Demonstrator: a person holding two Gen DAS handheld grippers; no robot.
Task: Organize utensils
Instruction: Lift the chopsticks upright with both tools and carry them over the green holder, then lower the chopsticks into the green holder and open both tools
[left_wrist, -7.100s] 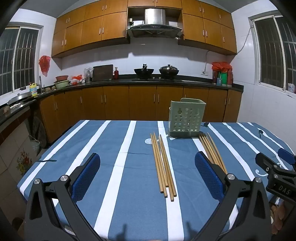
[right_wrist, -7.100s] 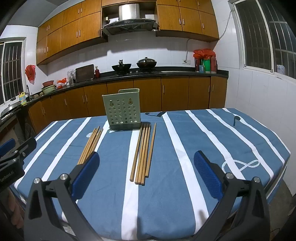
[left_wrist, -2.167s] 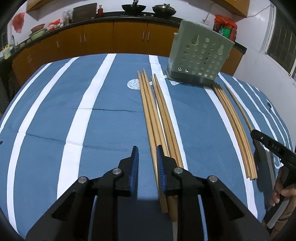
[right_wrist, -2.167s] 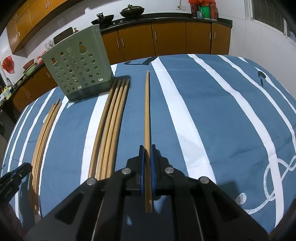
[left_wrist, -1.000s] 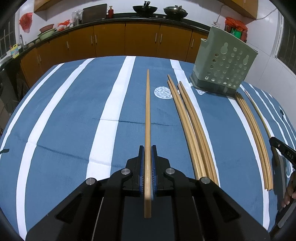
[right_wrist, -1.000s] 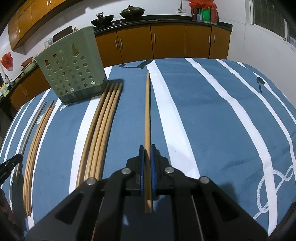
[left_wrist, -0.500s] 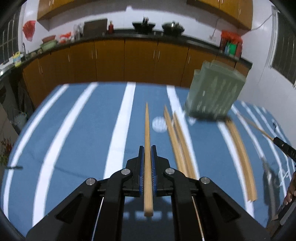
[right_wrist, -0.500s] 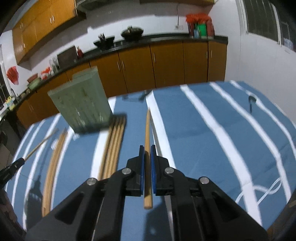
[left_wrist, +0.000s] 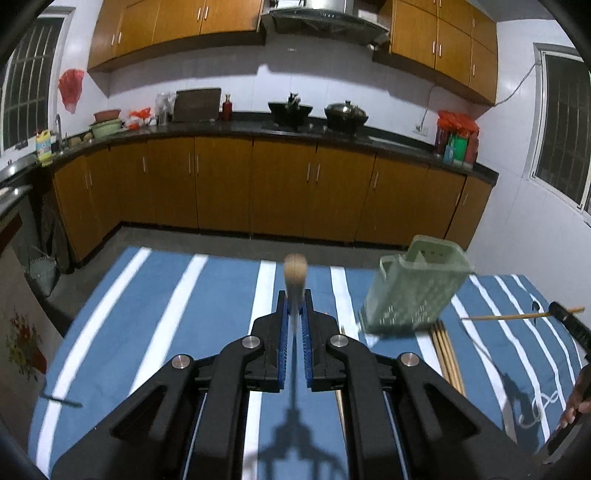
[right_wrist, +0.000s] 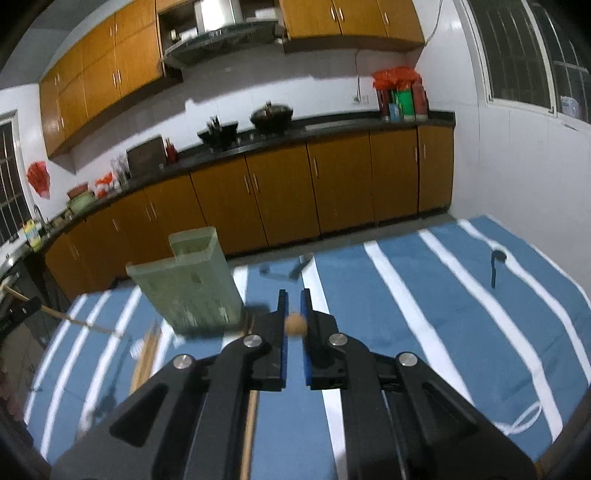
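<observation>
My left gripper is shut on a wooden chopstick, held high above the table and seen end-on. My right gripper is shut on another chopstick, also end-on. The green perforated utensil holder stands on the blue striped tablecloth, right of my left gripper and left of my right gripper. More chopsticks lie on the cloth in front of the holder. The right gripper's chopstick shows at the right edge of the left wrist view.
Kitchen cabinets and a counter with woks run behind the table. Another chopstick bundle lies left of the holder in the right wrist view. A dark spoon-like mark lies on the cloth at far right.
Both grippers have risen and tilted upward with their chopsticks, so the sticks now point toward the cameras. The holder appears lower and nearer to both.
</observation>
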